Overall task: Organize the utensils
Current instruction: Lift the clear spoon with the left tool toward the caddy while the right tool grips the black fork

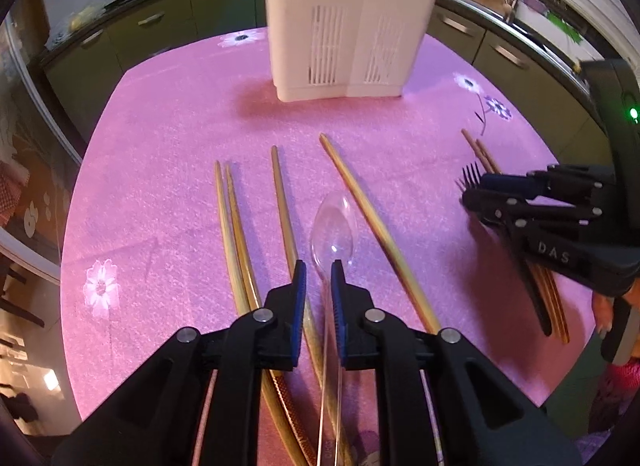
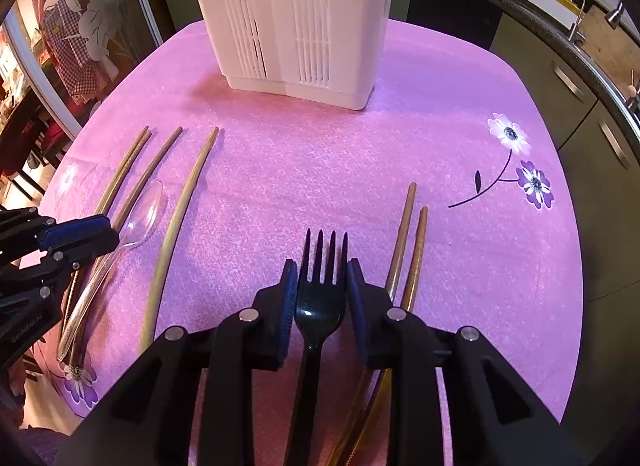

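Note:
A clear plastic spoon lies among several wooden chopsticks on the pink cloth. Its thin handle runs back between the blue pads of my left gripper, which is shut on it. From the right wrist view, that left gripper clamps the spoon at its neck. My right gripper is shut on a black plastic fork, pads against the sides of its head, tines pointing forward. The right gripper shows at the right edge. A tall white slotted utensil holder stands at the far side.
Two more chopsticks lie right of the fork, partly under my right gripper. A single long chopstick lies between spoon and fork. The pink flowered tablecloth is bare before the holder. Kitchen counters, woks and a sink surround the table.

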